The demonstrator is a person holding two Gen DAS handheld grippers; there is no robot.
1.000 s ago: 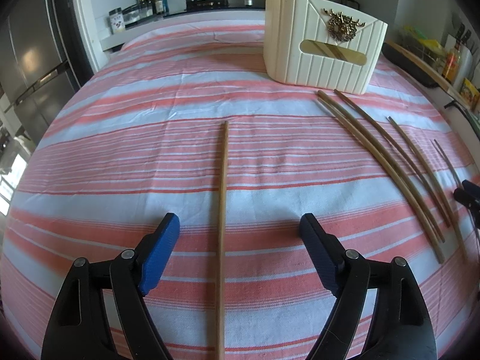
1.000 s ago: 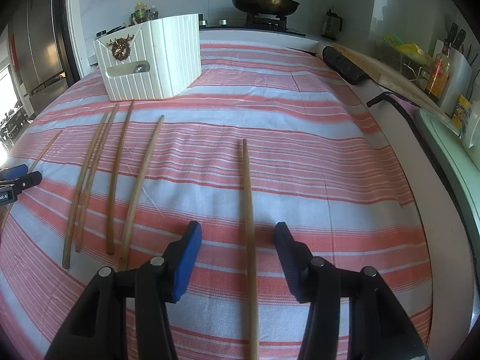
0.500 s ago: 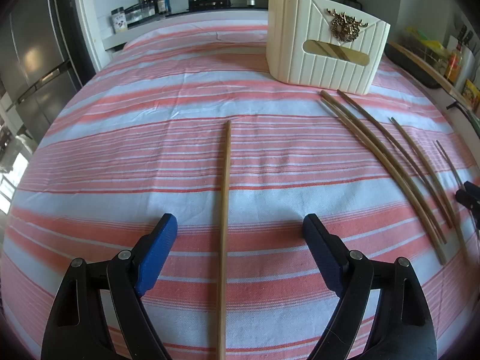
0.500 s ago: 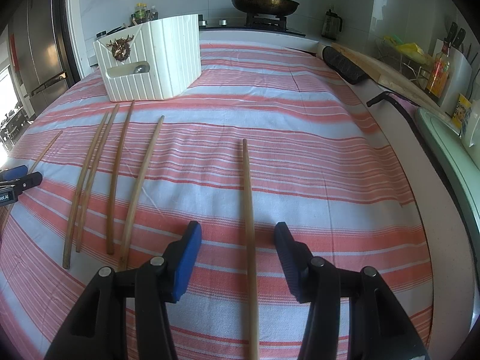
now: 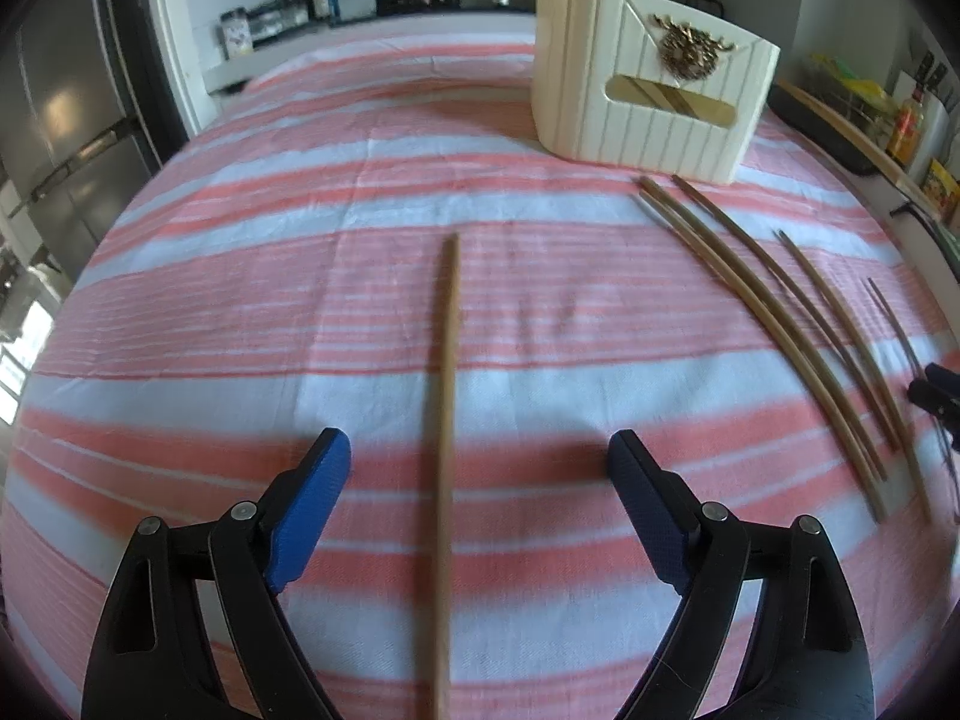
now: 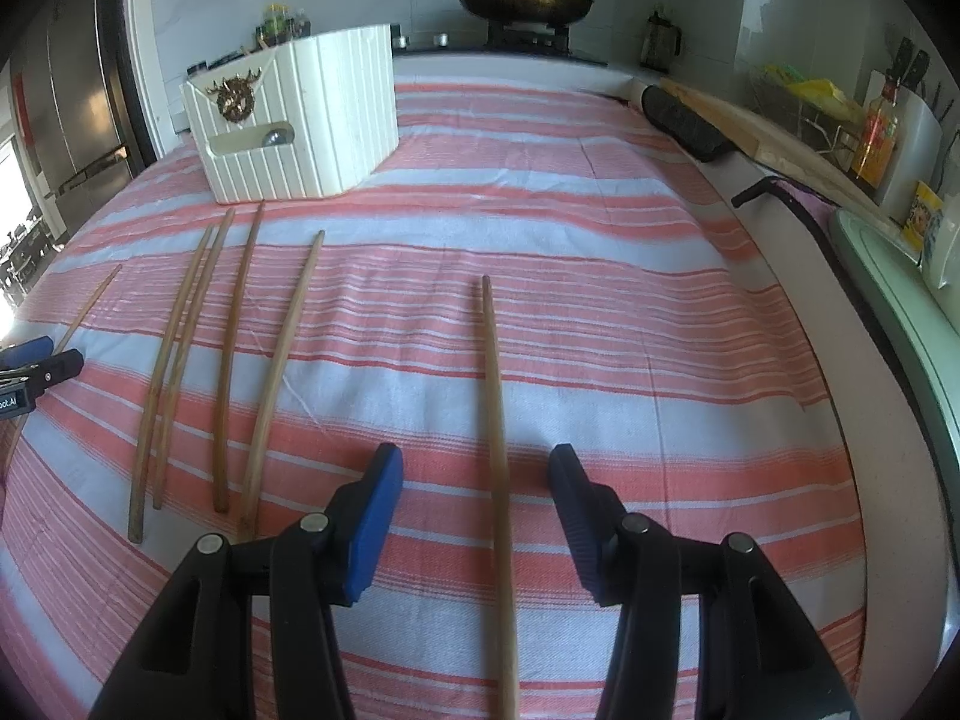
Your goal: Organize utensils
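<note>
Left wrist view: left claw [image 5: 479, 468] spread wide, nothing clasped, blue pads [image 5: 312, 498] clear on either side of one chopstick [image 5: 445, 420] lying flat on the striped cloth [image 5: 240, 300], running toward 12 o'clock. At 2 o'clock, four more chopsticks [image 5: 774, 324] lying loose. Beyond them at 1 o'clock, cream holder [image 5: 648, 102] standing upright.

Right wrist view: right claw [image 6: 474, 501] parted partway, gripping nothing, pads flanking a single chopstick [image 6: 497, 450] without touching. At 10 o'clock, same loose sticks [image 6: 222, 360] side by side; behind them at 11 o'clock, the holder [image 6: 300, 126]. At 9 o'clock, tip of the left claw [image 6: 42, 360] over the cloth [image 6: 660, 330].
</note>
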